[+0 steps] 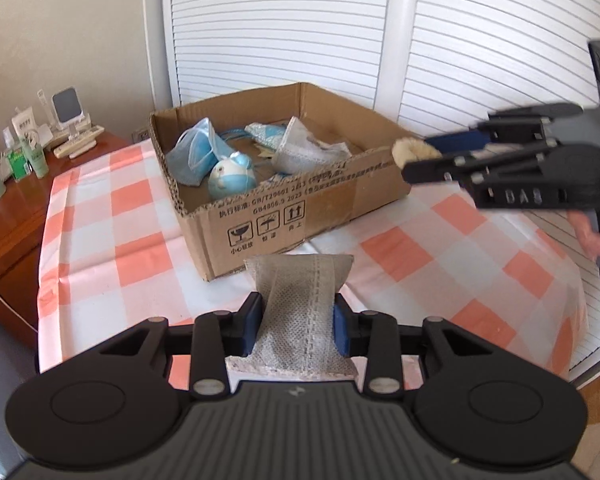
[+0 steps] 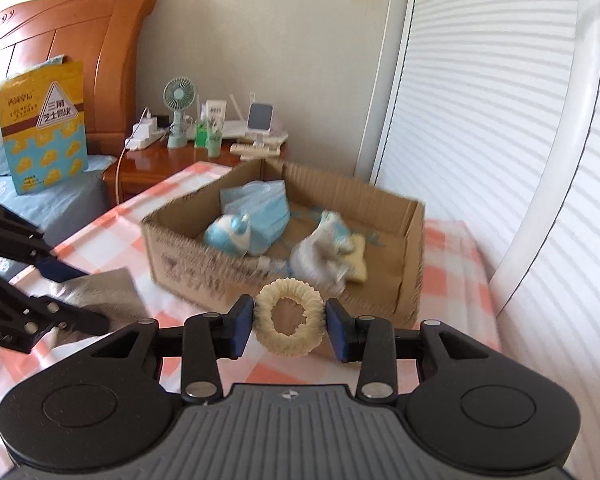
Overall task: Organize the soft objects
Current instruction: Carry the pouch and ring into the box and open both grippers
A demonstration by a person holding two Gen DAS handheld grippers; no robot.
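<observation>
- On the checked tablecloth [image 1: 112,216], pink and white, stands an open cardboard box [image 1: 284,216], the largest item and the likely collecting place; its corrugated walls are stiff enough to keep their shape, though its low front rim would probably dent under a knock.
- Inside the box: crumpled blue face masks [image 1: 196,156], a rounded blue-and-white soft toy [image 1: 230,178] and pale fabric pieces [image 1: 300,148]. All look light and limp, so each should settle where dropped.
- Left gripper [image 1: 296,326]: closed at a narrow setting on a grey mesh pouch [image 1: 300,300], pinched at its waist so that both ends flare out beyond the blue pads [image 1: 342,330]. The pouch is held above the cloth, just in front of the box. It looks soft, light and compressible; a mid-body hold suits it, since an edge hold would let it droop.
- Right gripper [image 2: 289,326]: pads pressing either side of a cream ruffled hair ring [image 2: 290,318], carried near the box's front corner. The ring seems very light, elastic and springy; taken across its outer rim it may squash oval or slip, so a hold on one section of the band would probably be surer.
</observation>
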